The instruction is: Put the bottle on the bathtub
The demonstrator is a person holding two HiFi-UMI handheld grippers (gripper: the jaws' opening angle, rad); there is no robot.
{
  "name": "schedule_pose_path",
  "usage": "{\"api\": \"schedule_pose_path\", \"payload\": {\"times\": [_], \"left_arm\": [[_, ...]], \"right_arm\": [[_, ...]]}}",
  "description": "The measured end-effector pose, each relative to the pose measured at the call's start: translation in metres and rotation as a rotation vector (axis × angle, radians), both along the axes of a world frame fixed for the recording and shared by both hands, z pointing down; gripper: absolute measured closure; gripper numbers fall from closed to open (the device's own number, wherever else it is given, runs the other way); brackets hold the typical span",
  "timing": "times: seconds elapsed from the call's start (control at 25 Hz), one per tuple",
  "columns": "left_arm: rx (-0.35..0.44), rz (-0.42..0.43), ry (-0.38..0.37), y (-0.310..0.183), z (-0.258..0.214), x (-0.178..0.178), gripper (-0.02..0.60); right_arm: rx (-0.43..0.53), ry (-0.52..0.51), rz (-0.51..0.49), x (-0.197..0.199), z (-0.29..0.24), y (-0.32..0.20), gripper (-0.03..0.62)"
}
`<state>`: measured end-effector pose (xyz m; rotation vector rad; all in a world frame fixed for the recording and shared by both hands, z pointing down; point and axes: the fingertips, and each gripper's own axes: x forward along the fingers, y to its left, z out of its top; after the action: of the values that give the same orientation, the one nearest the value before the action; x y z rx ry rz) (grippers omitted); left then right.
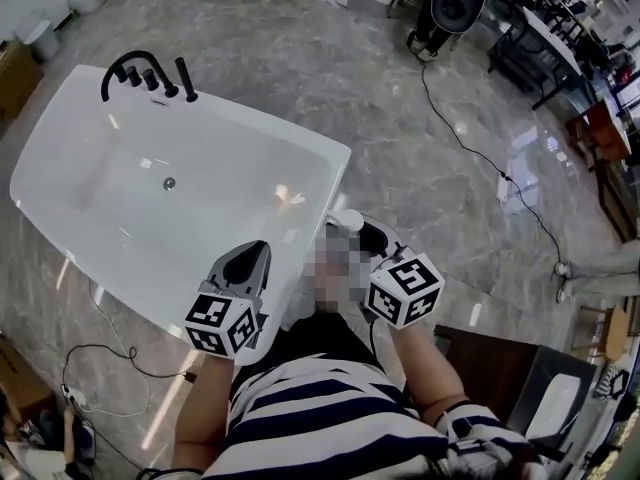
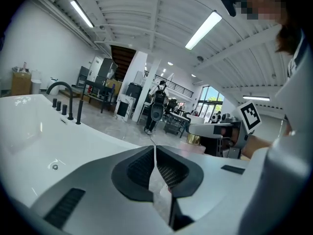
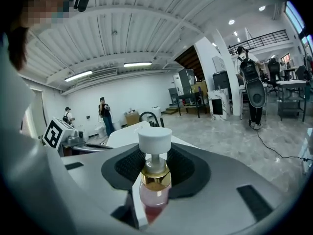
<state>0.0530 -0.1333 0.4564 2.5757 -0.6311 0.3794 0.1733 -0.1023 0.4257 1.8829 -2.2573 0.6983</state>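
A pink bottle point(image 3: 155, 187) with a gold collar and white pump cap point(image 3: 154, 139) stands upright between the jaws of my right gripper point(image 3: 155, 177), which is shut on it. In the head view the cap point(image 1: 347, 220) shows just off the near right corner of the white bathtub point(image 1: 322, 150), with the right gripper point(image 1: 362, 236) behind it. My left gripper point(image 1: 254, 256) hangs over the tub's near rim; its pads point(image 2: 168, 170) meet with nothing between them. A black faucet point(image 1: 140, 72) stands on the tub's far rim.
Grey marble floor surrounds the tub. A black cable with a power strip point(image 1: 503, 186) runs across it at the right, and another cable point(image 1: 110, 353) lies at the lower left. A black fan point(image 1: 455, 3) and desks point(image 1: 560, 48) stand at the far right. Two people point(image 3: 103, 114) stand far off.
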Motion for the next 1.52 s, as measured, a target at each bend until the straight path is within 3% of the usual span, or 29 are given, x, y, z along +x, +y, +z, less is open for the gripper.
{"api": "schedule_pose_path", "payload": {"times": [0.32, 0.8, 1.52], "left_arm": [[-0.019, -0.077, -0.018, -0.031, 0.011, 0.052, 0.555], [-0.018, -0.160, -0.044, -0.083, 0.030, 0.106, 0.555], [0.010, -0.257, -0.116, -0.132, 0.056, 0.132, 0.555]], "right_arm": [[-0.029, -0.012, -0.103, 0.042, 0.020, -0.052, 0.442], [-0.014, 0.005, -0.159, 0.111, 0.039, -0.133, 0.441], [0.030, 0.052, -0.212, 0.152, 0.077, -0.218, 0.441]]}}
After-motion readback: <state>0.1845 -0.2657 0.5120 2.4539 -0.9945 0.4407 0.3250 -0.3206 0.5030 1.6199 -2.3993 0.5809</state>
